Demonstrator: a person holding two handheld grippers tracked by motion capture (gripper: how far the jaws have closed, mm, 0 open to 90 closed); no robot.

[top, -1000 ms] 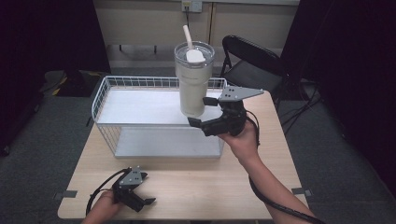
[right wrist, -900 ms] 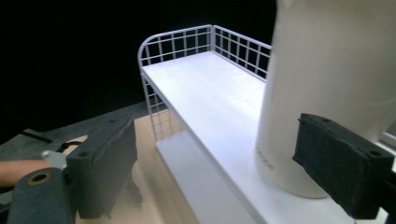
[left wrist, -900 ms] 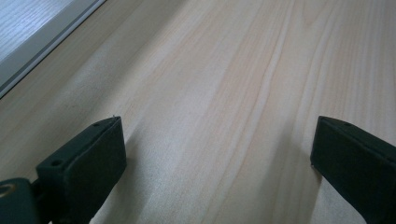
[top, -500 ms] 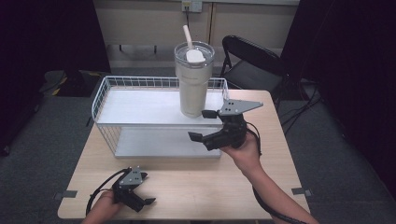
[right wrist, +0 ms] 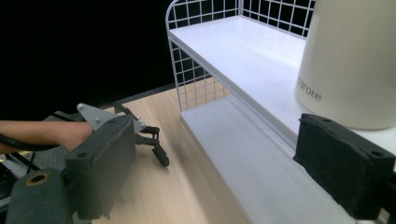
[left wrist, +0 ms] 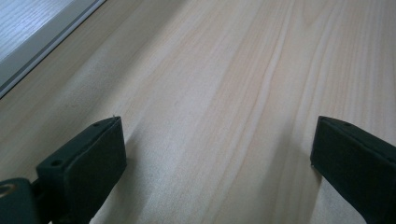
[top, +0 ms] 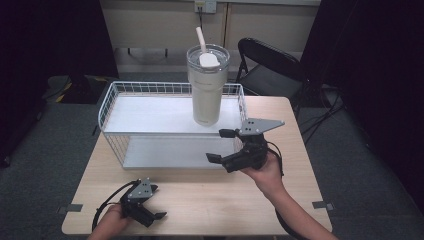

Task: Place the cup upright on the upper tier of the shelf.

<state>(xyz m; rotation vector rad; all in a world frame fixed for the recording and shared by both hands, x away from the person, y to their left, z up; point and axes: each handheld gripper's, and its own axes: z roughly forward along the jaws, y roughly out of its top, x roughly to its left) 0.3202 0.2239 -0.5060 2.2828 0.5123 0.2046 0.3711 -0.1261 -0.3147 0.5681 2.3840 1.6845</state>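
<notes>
On the bench (top: 200,200): white wire shelf rack (top: 150,105), two tiers, set toward the far-left part of the light wood top.
Tumbler (top: 207,85): cream, upright on the rack's upper tier near its right end, clear lid, pale straw leaning left.
Right gripper (top: 227,146): held off the bench in the person's right hand (top: 263,170), just in front of the rack's right end, below and in front of the tumbler, not touching it.
Right fingers (right wrist: 343,163): spread wide, nothing between them.
Left gripper (top: 150,212): low at the bench's near-left edge, well apart from the rack, cable looping to its left.
Left fingers (left wrist: 86,161): spread wide, bare wood grain between them, nothing gripped.
High view extra: whole layout, black folding chair (top: 267,65) behind the bench, tape marks on the grey floor.
Right gripper view extra: tumbler's lower wall up close at right with printed lettering, both white tiers seen from the end, rack's grid wall, plus the left gripper farther off on the wood with the person's forearm.
Left gripper view extra: close wood grain, a white edge at upper left; cannot tell from that view alone which part of the rack it is.
</notes>
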